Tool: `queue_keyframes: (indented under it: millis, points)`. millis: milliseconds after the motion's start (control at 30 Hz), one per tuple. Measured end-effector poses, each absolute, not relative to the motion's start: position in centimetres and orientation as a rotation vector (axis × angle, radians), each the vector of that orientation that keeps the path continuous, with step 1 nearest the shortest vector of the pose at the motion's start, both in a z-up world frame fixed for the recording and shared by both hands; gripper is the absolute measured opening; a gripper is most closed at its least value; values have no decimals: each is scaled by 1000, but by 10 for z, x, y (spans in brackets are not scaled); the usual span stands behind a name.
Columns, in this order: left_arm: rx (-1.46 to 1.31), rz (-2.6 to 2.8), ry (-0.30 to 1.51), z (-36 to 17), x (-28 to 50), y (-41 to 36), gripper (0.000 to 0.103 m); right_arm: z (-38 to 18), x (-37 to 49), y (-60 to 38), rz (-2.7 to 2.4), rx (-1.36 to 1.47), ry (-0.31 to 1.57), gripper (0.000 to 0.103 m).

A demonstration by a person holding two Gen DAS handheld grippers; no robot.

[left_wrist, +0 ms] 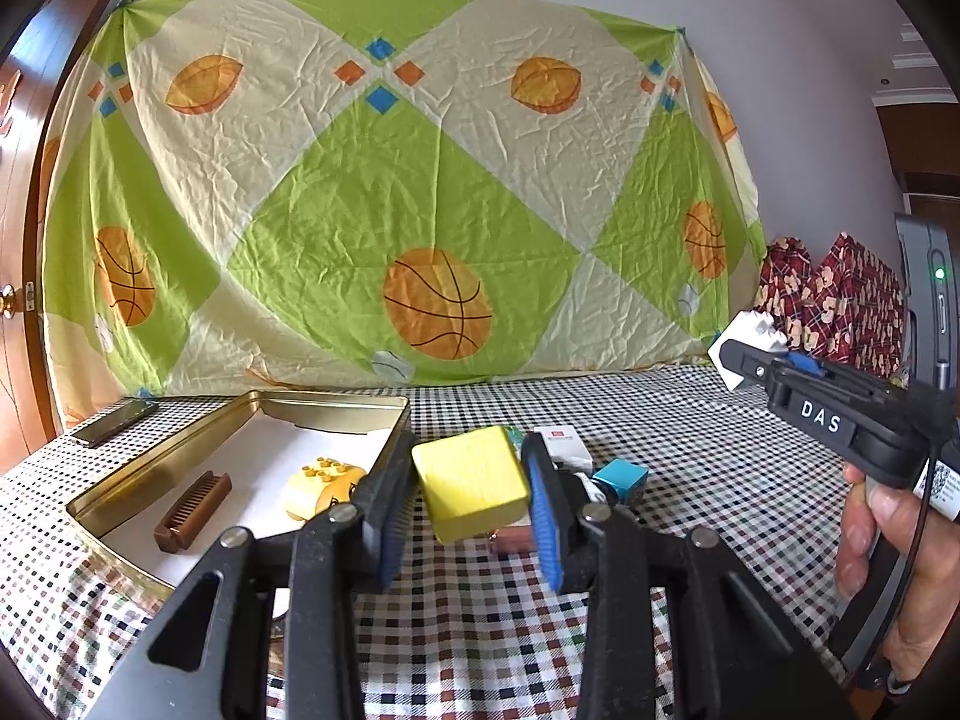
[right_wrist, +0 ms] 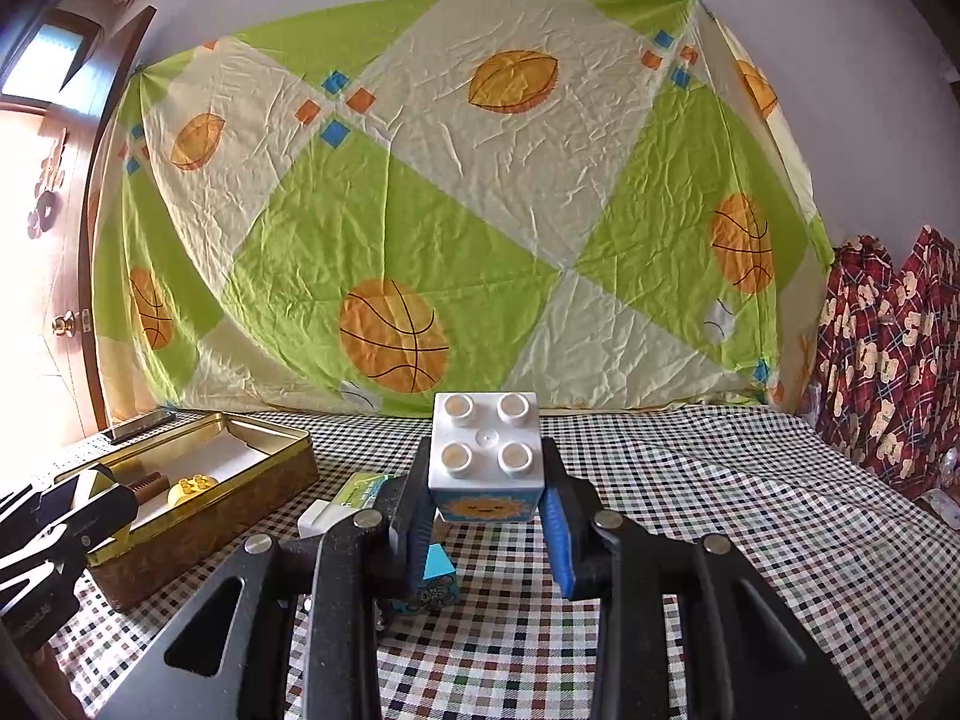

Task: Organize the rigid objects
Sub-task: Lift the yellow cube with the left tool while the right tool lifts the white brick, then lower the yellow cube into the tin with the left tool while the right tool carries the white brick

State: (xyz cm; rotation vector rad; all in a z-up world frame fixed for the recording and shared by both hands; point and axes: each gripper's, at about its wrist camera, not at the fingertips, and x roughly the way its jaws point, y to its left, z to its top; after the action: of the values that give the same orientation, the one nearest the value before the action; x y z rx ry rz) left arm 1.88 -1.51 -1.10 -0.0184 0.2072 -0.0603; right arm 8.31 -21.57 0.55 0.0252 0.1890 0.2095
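Grippers both loaded, both held off the checked tablecloth (left_wrist: 690, 438). Left gripper (left_wrist: 471, 495): pads clamped on a yellow block (left_wrist: 471, 483), jaws only as wide as the block, the block tilted and clear of the cloth, hanging just beside the right-hand wall of the gold tin (left_wrist: 252, 414). Right gripper (right_wrist: 486, 498): jaws pressed on either side of a white studded brick (right_wrist: 485, 450) with a sun face on its front, studs up, carried above the middle of the table. Tin sits toward the table's left edge, lid off; a brown comb (left_wrist: 192, 510) and a yellow studded brick (left_wrist: 324, 486) already lie inside it. Still loose on the cloth near the tin: a small blue cube (left_wrist: 621, 477), a white packet (left_wrist: 561, 444), something pinkish under the left jaws that I cannot make out. Dark phone (left_wrist: 114, 423) lies at the far left corner. Reads as mid-sort, the carry-to-tin step. Next move, I judge: swing the yellow block leftward over the tin wall, lower onto the bare white floor clear of comb and brick, then release; the white brick likely follows.
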Motion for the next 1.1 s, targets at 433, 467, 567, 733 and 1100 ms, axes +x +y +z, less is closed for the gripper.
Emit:
queue_keyframes:
  millis: [433, 467, 567, 733, 1100]
  points:
    - [-58, -10, 210, -10, 17, 11, 34, 6, 77, -187, 260, 9, 175, 34]
    - [-61, -7, 212, -10, 17, 13, 34, 6, 77, -185, 266, 8, 176, 34]
    - [-67, 3, 217, -11, 18, 17, 34, 6, 76, -177, 280, 2, 177, 34]
    - [-76, 18, 218, -11, 17, 26, 34, 7, 74, -161, 309, -12, 176, 34]
    - [-97, 59, 222, -13, 17, 47, 34, 6, 72, -134, 363, -38, 179, 34]
